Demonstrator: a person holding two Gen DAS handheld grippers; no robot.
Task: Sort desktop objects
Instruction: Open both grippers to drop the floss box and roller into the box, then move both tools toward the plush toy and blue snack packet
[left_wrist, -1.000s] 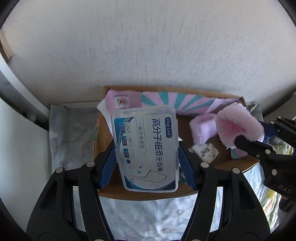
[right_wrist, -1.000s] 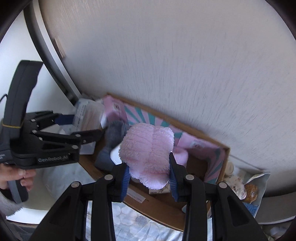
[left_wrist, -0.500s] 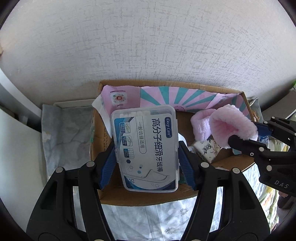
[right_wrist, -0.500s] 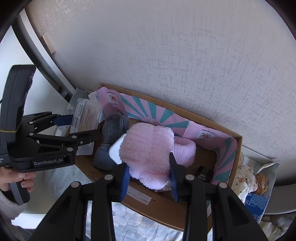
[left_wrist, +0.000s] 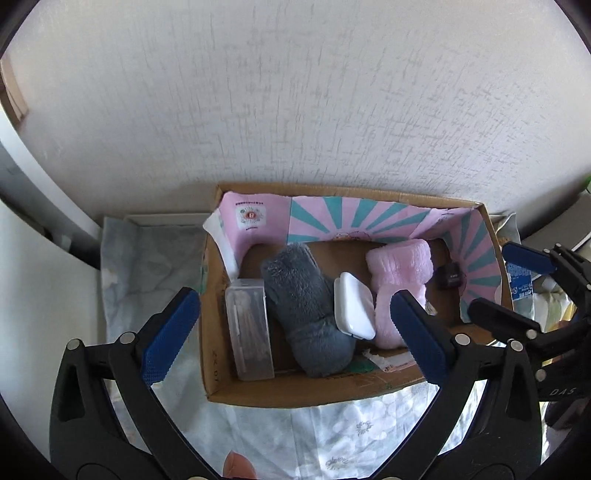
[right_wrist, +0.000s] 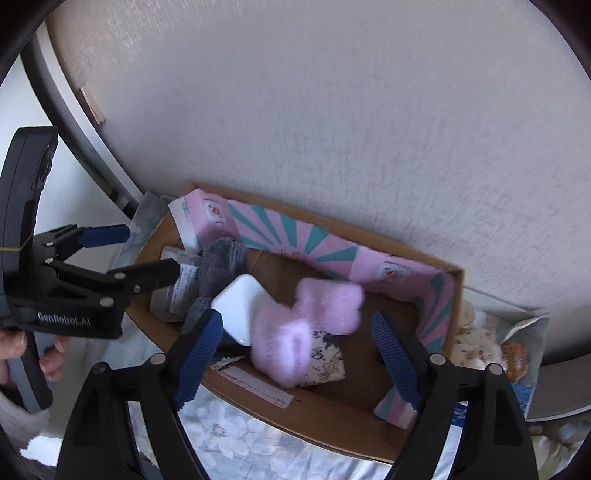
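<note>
Item 1: pink plush sock (right_wrist: 295, 332). Loc: in the cardboard box (left_wrist: 280, 391), right of centre, blurred in the right wrist view, so prob. mid-drop or just landed on a small printed packet (right_wrist: 325, 363). I judge it v. light, soft, squashy, non-fragile, not slippery; pile grips pads well. Best hold: pinch across the folded cuff or mid-body; it will sag either side.

Item 2: second pink plush sock (left_wrist: 402, 266), lying toward the box's back wall, touching item 1 as far as I can tell. Same handling.

Item 3: clear plastic floss-pick case (left_wrist: 249, 328), standing on its long edge against the box's left wall. Judged light, rigid, smooth, so may slip; take across the two broad faces, moderate squeeze, lid could pop.

Item 4: grey plush sock (left_wrist: 306, 314), between case and white case. Soft, light.

Item 5: white rounded case (left_wrist: 352, 310), leaning on the grey sock, touching pink. Hard, smooth, likely slippery; grip the flat sides.

Item 6: small black object (left_wrist: 448, 275), far right corner; too small to ID.

Left tool (left_wrist: 291, 332): jaws opening, v. wide, nothing between pads, hovering above box front.

Right tool (right_wrist: 295, 354): jaws opening, pads clear of pink sock, which sits below the gap.

Box rests on floral cloth (left_wrist: 332, 435) over the surface, against a textured wall (left_wrist: 295, 110). Snack bags (right_wrist: 513, 350) just outside box, right.
</note>
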